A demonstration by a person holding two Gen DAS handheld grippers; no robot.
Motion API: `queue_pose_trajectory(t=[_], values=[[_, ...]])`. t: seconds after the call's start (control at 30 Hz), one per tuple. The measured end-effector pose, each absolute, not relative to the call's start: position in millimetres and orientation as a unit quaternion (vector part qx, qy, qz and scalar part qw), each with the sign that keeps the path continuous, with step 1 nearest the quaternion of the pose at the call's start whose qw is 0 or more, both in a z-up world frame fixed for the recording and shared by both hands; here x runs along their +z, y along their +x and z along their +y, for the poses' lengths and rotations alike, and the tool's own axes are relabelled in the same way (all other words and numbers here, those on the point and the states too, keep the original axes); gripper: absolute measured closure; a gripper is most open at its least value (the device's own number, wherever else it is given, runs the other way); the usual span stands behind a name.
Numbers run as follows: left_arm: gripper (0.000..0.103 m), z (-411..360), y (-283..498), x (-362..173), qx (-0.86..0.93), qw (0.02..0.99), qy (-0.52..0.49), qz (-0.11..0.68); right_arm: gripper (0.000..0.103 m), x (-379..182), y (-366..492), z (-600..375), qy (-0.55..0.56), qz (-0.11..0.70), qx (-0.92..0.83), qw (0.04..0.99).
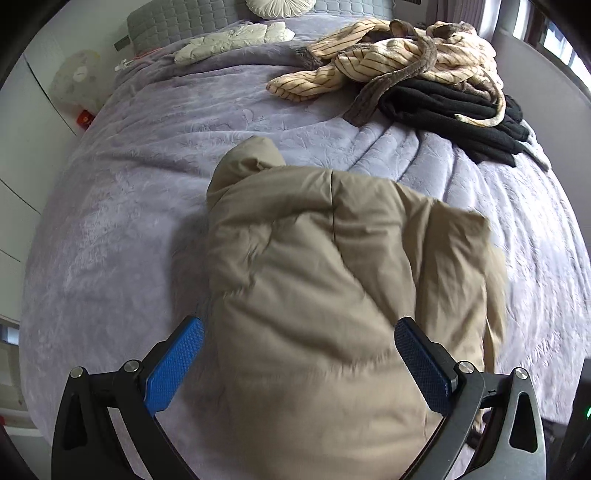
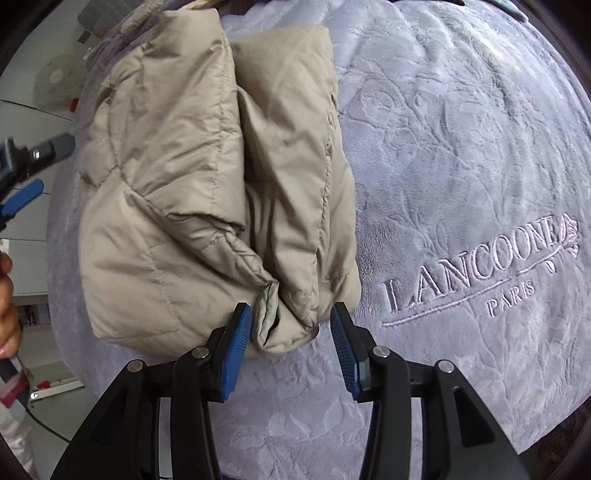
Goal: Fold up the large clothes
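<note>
A beige padded jacket [image 1: 325,280] lies folded into a bundle on the lilac bedspread [image 1: 122,206]. My left gripper [image 1: 299,332] is open, its jaws spread wide above the near end of the jacket, not holding it. In the right wrist view the jacket [image 2: 192,177] shows two folded halves side by side, with sleeve cuffs at the near corner. My right gripper [image 2: 290,314] is open, its blue pads either side of the cuff end, not pinching it. The left gripper [image 2: 22,192] shows at the left edge.
A heap of striped cream clothes [image 1: 399,55] and a black garment [image 1: 454,107] lies at the far right of the bed. Pale cushions [image 1: 229,37] sit near the grey headboard [image 1: 177,22]. The bedspread [image 2: 461,166] carries embroidered lettering [image 2: 480,266]. The bed's left edge borders white cabinets [image 1: 22,155].
</note>
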State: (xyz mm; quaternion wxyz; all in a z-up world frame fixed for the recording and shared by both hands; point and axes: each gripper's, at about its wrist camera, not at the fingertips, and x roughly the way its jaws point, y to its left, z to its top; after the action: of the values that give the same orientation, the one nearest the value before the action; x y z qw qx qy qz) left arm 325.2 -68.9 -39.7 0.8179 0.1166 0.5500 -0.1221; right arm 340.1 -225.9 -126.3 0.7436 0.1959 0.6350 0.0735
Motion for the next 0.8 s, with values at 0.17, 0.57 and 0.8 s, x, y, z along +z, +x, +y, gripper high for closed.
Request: queue_pose_trajectory(t=[0.17,0.57,0.8], values=[[0.000,-47,294,-35,-0.138,0.802,0.116,0.569,0.049,-102,332,-236,0.195,0.623,0.079,0.754],[0.000,17,224,-10,-0.107,0.814,0.061,0.567,0.016,-36,303,-245,0.172,0.583,0.062,0.792],[0.000,41,211,28,-0.064,0.844,0.053,0.529,0.000,21,283,-212,0.120,0.518,0.017,0.847]])
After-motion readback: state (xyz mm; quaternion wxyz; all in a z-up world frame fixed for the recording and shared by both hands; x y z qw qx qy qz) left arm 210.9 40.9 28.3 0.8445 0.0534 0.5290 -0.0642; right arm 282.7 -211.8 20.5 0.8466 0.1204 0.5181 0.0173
